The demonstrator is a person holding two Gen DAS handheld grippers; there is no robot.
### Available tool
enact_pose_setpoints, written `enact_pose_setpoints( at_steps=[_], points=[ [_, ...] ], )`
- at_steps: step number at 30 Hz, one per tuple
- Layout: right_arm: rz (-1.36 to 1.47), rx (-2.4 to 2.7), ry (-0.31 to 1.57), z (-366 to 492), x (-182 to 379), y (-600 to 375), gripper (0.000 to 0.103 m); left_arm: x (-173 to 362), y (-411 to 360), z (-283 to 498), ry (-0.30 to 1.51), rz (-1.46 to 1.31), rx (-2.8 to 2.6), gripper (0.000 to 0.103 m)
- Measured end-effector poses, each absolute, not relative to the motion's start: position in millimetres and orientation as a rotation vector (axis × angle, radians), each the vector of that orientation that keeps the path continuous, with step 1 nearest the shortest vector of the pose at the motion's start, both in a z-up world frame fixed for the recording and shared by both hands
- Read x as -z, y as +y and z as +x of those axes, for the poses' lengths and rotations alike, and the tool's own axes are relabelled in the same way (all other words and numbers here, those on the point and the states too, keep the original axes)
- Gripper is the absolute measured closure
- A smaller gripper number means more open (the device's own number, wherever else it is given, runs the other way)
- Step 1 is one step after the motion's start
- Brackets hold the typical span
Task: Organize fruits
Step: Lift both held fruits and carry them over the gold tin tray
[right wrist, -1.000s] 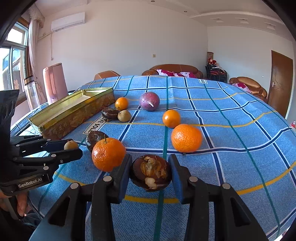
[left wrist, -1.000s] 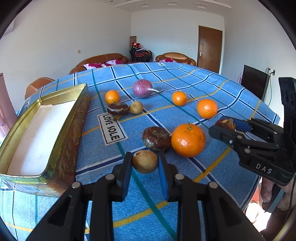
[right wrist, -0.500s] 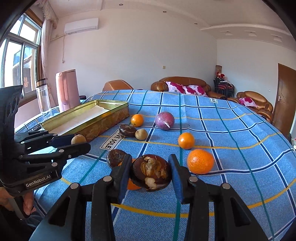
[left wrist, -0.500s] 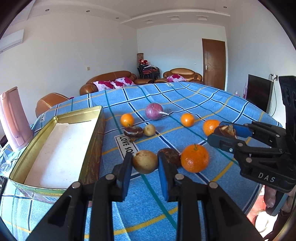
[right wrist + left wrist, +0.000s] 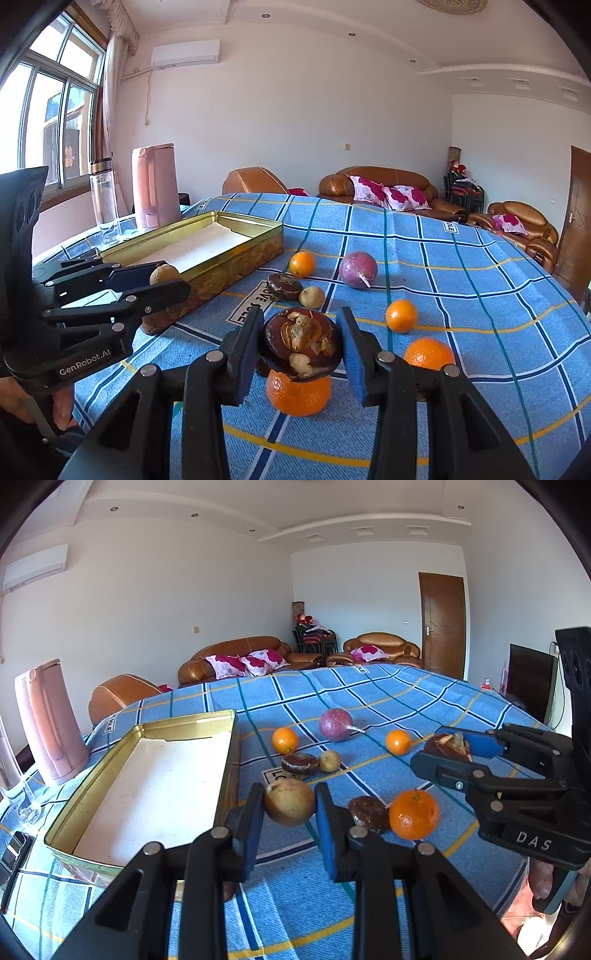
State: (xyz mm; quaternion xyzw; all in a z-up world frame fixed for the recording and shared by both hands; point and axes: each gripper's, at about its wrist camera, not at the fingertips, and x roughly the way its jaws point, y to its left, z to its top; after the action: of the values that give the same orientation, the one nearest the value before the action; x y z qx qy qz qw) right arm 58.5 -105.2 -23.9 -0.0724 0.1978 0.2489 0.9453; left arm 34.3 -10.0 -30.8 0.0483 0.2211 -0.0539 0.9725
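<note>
My left gripper [image 5: 290,821] is shut on a small yellow-brown fruit [image 5: 289,802] and holds it above the table, just right of the open gold tin [image 5: 147,775]. My right gripper [image 5: 301,352] is shut on a dark brown mangosteen [image 5: 301,343] and holds it above an orange [image 5: 298,393]. The right gripper with the mangosteen [image 5: 448,746] also shows at the right of the left wrist view. The left gripper with its fruit [image 5: 164,274] shows beside the tin [image 5: 221,254] in the right wrist view. The tin holds no fruit.
On the blue checked cloth [image 5: 406,701] lie several oranges [image 5: 413,814], a purple round fruit [image 5: 335,724], two dark mangosteens [image 5: 299,764] and a small yellow fruit [image 5: 329,760]. A pink kettle [image 5: 155,184] and a glass bottle [image 5: 103,195] stand behind the tin.
Both grippers have lifted their fruits off the table and risen. The left gripper has moved left toward the tin; the fruits on the cloth have not moved.
</note>
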Motion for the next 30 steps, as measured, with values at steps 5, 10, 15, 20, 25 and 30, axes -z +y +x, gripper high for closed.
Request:
enact_pose_setpoints(
  at_steps=[5,10,15,20,25,30],
  points=[
    [-0.154,-0.529,0.384,61.0,16.3,-96.0,0.06,27.6,-2.9,33.9,0.437,0.091,0.087,0.074],
    [-0.167,-0.553,0.369,63.3,9.4,-84.7,0.06,23.9,6.7,33.4,0.425,0.083,0.066,0.074],
    [-0.185,-0.578,0.347,66.8,-0.8,-72.8,0.06,20.6,16.2,34.9,0.419,0.08,0.043,0.074],
    [-0.203,-0.606,0.325,71.4,-12.6,-57.2,0.06,17.8,29.3,36.9,0.416,0.068,0.011,0.074],
    [-0.225,-0.631,0.316,74.8,-19.6,-41.8,0.06,13.7,42.3,37.8,0.41,0.058,-0.016,0.074],
    [-0.242,-0.656,0.315,81.2,-22.2,-25.9,0.06,11.3,54.9,42.7,0.409,0.052,-0.041,0.074]
  ],
)
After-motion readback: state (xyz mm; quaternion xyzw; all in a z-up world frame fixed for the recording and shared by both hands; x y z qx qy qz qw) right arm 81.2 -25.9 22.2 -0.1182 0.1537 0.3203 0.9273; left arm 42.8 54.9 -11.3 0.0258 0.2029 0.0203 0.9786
